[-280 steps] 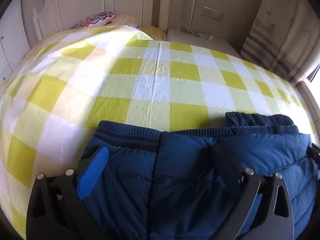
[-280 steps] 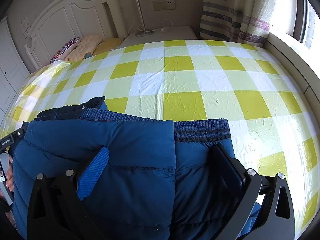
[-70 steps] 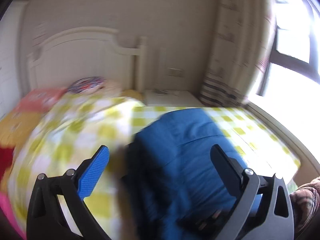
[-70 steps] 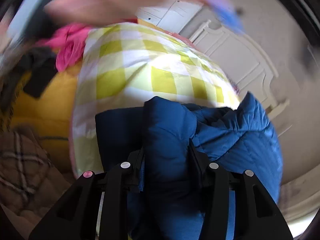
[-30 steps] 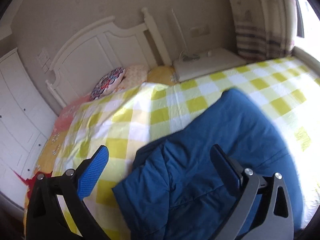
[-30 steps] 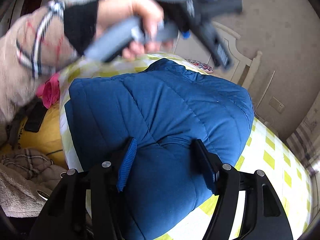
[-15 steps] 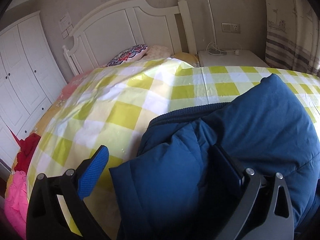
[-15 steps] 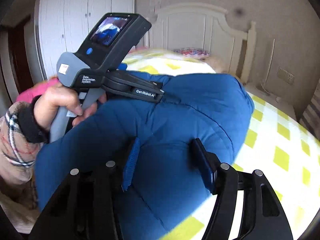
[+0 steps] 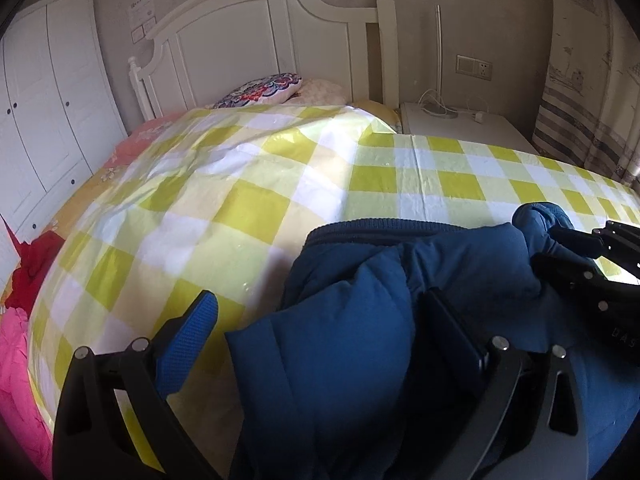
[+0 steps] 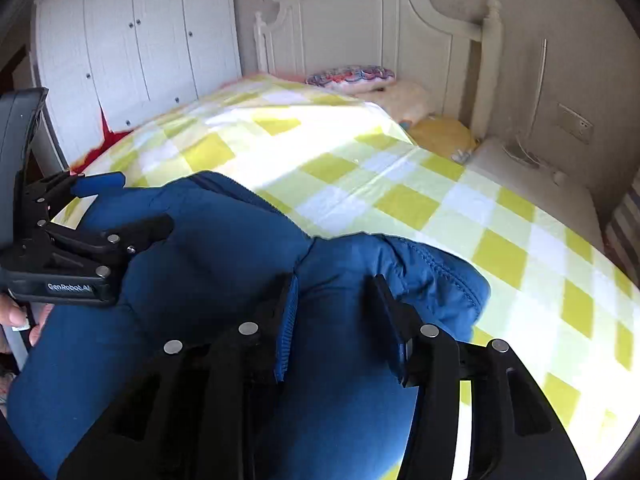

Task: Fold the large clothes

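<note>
A blue padded jacket (image 9: 360,360) lies bunched on the yellow-and-white checked bed cover (image 9: 240,200). My left gripper (image 9: 320,320) is open, its fingers spread wide, the right finger over the jacket's folded edge and the left one above the cover. My right gripper (image 10: 336,312) has its fingers part closed around a fold of the jacket (image 10: 224,240). The right gripper also shows at the right edge of the left wrist view (image 9: 592,256), on a jacket corner. The left gripper shows in the right wrist view (image 10: 104,204).
A white headboard (image 9: 260,40) and pillows (image 9: 260,88) are at the far end. A white wardrobe (image 10: 132,40) stands at the left. A nightstand (image 9: 460,124) with cables is at the back right. Pink and red clothes (image 9: 16,340) lie off the bed's left edge.
The jacket has come down onto the bed and bunched up. My left gripper has dropped lower over its edge. My right gripper has narrowed on a fold.
</note>
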`<action>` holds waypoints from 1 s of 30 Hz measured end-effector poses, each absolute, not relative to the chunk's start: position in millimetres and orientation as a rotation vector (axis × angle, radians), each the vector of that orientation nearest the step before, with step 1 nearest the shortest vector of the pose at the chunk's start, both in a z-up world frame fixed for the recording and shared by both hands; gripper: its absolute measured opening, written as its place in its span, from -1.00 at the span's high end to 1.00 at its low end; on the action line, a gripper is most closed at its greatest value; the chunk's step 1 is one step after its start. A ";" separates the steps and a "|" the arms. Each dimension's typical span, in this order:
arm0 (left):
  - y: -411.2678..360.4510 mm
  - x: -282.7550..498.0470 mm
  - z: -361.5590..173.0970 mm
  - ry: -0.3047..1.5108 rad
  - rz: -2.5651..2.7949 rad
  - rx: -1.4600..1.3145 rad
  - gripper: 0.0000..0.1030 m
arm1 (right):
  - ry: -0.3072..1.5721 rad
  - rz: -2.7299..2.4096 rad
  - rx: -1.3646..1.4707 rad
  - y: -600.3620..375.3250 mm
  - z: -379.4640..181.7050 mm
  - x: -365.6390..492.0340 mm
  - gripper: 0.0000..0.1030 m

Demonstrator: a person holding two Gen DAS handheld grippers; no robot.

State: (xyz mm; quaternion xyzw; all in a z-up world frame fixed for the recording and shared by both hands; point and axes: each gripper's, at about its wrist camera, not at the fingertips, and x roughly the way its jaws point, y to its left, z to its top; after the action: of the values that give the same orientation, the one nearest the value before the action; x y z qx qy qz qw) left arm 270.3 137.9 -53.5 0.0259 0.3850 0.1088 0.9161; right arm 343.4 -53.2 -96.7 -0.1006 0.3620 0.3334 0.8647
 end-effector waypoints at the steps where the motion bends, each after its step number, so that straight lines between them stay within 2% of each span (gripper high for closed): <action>1: 140.5 271.2 -54.5 0.800 0.218 0.039 -0.96 | 0.774 0.693 -0.250 -50.8 -91.1 345.8 0.06; 7: 137.7 270.9 -54.8 0.799 0.229 0.054 -0.96 | 0.692 0.639 -0.194 -58.8 -65.9 359.9 0.08; 10: 140.9 270.8 -54.8 0.799 0.216 0.033 -0.96 | 0.856 0.600 -0.327 -28.1 -122.6 393.6 0.08; 12: 142.1 271.3 -55.5 0.802 0.223 0.033 -0.96 | 0.898 0.611 -0.222 -31.7 -131.9 406.2 0.08; 16: 143.6 271.5 -56.1 0.811 0.214 0.017 -0.96 | 0.885 0.580 -0.298 -28.3 -117.0 404.1 0.08; 20: 144.2 271.1 -56.0 0.809 0.215 0.013 -0.96 | 0.788 0.509 -0.163 -38.9 -85.7 399.4 0.08; 23: 144.5 272.1 -56.4 0.813 0.210 0.010 -0.96 | 0.929 0.507 -0.343 -14.1 -121.2 408.1 0.08; 24: 144.0 272.4 -57.0 0.816 0.213 0.014 -0.96 | 0.941 0.515 -0.325 -15.6 -122.2 411.3 0.07; 30: 148.0 273.3 -58.6 0.828 0.200 -0.010 -0.96 | 0.900 0.455 -0.208 -33.8 -90.9 391.2 0.05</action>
State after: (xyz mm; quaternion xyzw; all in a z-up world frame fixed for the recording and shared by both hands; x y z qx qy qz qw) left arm 273.3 148.0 -58.6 -0.0047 0.4017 0.0969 0.9106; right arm 391.2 -33.8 -90.9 -0.0994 0.4304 0.2174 0.8704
